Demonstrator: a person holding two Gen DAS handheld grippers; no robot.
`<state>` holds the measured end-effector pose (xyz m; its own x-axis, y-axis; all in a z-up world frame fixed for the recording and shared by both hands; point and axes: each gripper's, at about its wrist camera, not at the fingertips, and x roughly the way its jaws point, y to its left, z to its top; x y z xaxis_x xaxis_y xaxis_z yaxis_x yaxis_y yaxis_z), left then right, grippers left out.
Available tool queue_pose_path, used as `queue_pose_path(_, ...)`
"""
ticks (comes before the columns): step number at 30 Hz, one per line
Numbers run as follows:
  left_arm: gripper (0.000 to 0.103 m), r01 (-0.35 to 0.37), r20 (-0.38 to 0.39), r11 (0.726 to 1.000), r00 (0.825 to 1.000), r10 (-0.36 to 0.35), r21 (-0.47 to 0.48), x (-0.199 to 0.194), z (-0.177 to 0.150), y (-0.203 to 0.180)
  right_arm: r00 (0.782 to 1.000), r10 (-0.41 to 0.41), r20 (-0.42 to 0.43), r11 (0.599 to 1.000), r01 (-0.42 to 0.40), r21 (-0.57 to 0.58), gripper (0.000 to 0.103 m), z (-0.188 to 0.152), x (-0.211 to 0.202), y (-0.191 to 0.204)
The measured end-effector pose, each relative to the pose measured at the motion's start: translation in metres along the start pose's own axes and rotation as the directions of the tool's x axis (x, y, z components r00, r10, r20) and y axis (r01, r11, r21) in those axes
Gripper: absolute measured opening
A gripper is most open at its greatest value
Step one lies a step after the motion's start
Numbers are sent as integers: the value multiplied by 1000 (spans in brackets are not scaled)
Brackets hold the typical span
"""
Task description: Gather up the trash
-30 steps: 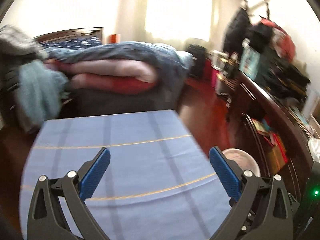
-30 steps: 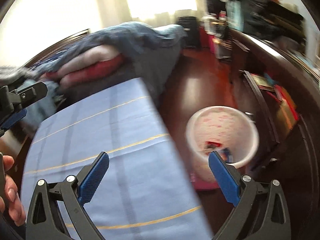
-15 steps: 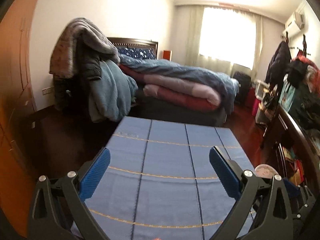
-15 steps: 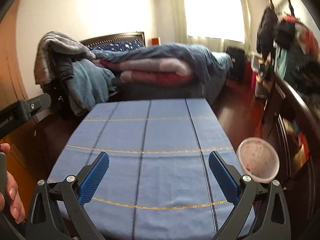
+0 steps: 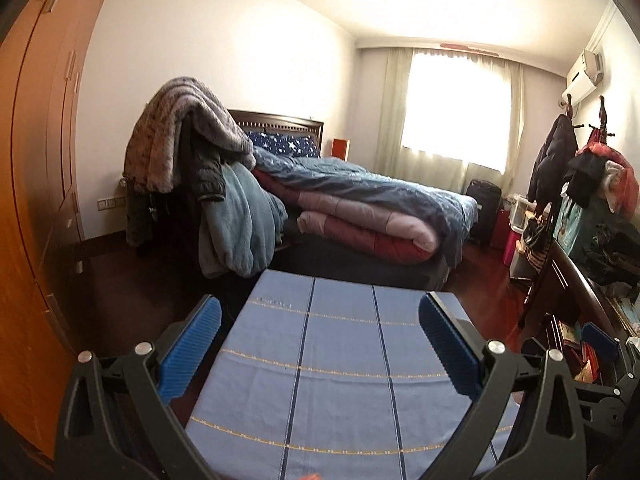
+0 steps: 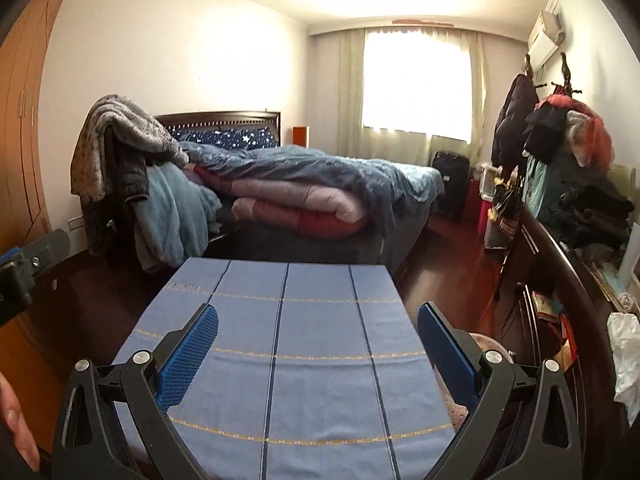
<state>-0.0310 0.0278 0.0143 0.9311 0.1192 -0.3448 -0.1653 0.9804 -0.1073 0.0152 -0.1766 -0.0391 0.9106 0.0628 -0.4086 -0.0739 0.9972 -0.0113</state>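
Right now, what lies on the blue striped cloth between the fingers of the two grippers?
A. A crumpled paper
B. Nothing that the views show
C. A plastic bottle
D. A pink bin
B: the blue cloth shows bare between the open right gripper and left gripper.

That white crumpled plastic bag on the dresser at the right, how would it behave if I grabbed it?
The white plastic bag looks thin and crumpled, so it would probably be floppy and collapse under a pinch. It seems light for its size. Its glossy film may slip between the right tool's open pads.
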Motion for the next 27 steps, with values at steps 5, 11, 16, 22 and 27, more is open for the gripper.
queue_pose_path(5, 100, 10, 40, 1000, 999, -10, 4, -14, 10, 0, 1000, -2, 30, 1000, 1, 18, 99, 7, -12, -8)
queue_pose_path(11, 100, 13, 65, 1000, 998, -14, 8, -19, 14, -1, 998, -19, 58, 999, 17, 28, 99, 11, -19, -11)
queue_pose_path(16, 100, 22, 68, 1000, 997, -23, 10, -22, 14, -1, 998, -21, 58, 999, 19, 34, 99, 12, -20, -14)
queue_pose_path(22, 100, 33, 81, 999, 996, -34, 13, -25, 15, -2, 998, -23, 62, 999, 21, 34, 99, 12, -20, -11)
queue_pose_path(27, 100, 41, 86, 999, 995, -43, 22, -27, 16, -4, 998, -25, 65, 999, 22, 38, 99, 13, -20, -12)
